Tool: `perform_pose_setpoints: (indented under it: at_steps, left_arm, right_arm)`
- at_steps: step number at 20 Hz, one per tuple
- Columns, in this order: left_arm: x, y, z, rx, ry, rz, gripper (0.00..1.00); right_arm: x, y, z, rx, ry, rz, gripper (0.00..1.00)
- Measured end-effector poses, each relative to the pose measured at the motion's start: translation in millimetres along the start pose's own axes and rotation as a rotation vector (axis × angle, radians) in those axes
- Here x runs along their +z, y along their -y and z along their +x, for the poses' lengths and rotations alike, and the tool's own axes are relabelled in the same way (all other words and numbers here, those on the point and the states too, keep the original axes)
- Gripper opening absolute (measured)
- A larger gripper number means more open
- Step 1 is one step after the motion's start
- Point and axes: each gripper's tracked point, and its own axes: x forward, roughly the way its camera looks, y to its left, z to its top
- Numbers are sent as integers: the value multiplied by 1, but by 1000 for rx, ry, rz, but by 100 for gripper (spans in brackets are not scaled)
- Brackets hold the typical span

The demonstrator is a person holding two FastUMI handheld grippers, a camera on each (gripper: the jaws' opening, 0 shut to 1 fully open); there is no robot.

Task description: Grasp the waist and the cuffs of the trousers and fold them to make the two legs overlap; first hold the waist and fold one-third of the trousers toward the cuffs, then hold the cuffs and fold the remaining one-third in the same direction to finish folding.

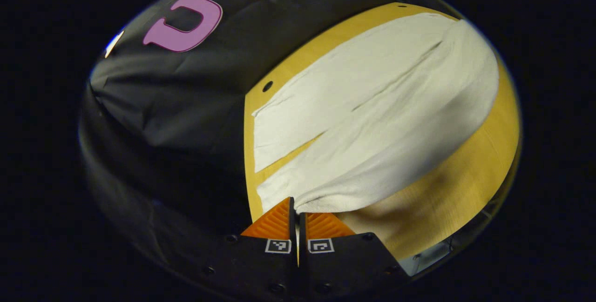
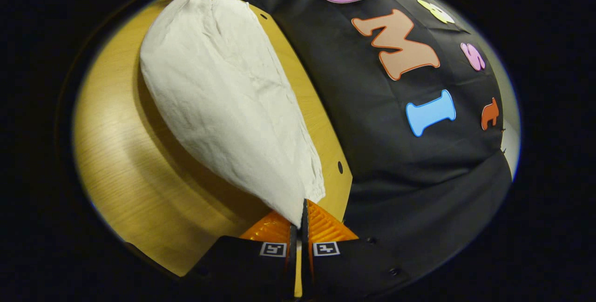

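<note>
Left gripper pinches trousers at cuff edge; right gripper pinches trousers at waist edge. Fabric lifted above wooden table, far leg flat on it.

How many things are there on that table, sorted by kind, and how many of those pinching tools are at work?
Trousers: 1, whitish, lying on the wooden table
Tools: 2, the left tool and the right tool, each pinching the cloth
Total: 3
</note>
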Motion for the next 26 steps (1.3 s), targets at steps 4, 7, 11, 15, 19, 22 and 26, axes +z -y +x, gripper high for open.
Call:
perform_pose_setpoints:
  at_steps: [4,7,11,15,19,22,26]
  left_arm:
    - [45,-27,-11,71,53,-86,0]
    - [66,-32,-22,91,94,-127,0]
    - [101,-52,-35,89,146,-145,0]
    - [131,-78,10,42,187,-187,0]
    - [147,-86,44,-6,208,-145,0]
    - [156,-82,68,-33,211,-136,0]
    - [168,-75,93,-8,214,-170,0]
  right_arm:
    - [17,31,12,-28,42,4,7]
    - [33,58,21,-68,48,30,7]
    - [55,93,30,-139,22,68,10]
    - [64,109,49,-175,-33,94,7]
    - [72,106,69,-124,-96,78,5]
    - [73,108,89,-78,-116,28,4]
    - [71,115,131,-59,-100,-1,7]
